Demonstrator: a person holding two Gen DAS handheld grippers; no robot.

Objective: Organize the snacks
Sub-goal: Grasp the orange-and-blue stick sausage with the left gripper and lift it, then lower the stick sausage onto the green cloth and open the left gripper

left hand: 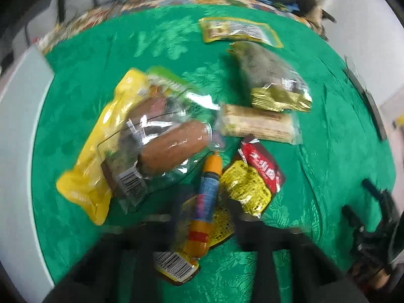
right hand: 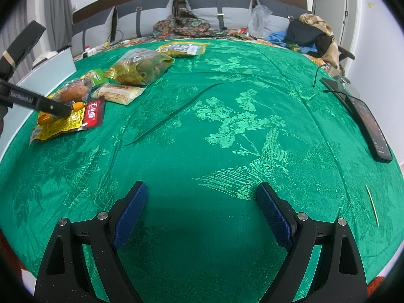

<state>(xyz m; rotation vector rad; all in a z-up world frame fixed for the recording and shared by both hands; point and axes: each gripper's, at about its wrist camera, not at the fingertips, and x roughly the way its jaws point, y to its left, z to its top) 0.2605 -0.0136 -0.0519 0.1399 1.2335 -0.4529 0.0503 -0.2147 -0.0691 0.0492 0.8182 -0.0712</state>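
The left gripper [left hand: 205, 217] is straddling a slim orange sausage stick with a blue label [left hand: 205, 199], lying on a yellow-and-red foil packet [left hand: 248, 179] at the near edge of the snack pile on the green brocade cloth [right hand: 227, 126]. Blur is hiding whether its fingers are touching the stick, so I cannot tell if it is clenched. Closing squarely across the stick's middle should be lifting it alone. The right gripper [right hand: 202, 209] is hovering released over bare cloth.

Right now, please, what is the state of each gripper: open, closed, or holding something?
Left gripper: around the orange sausage stick; a closed grip cannot be told because of blur.
Right gripper: open, holding nothing, above the green cloth.
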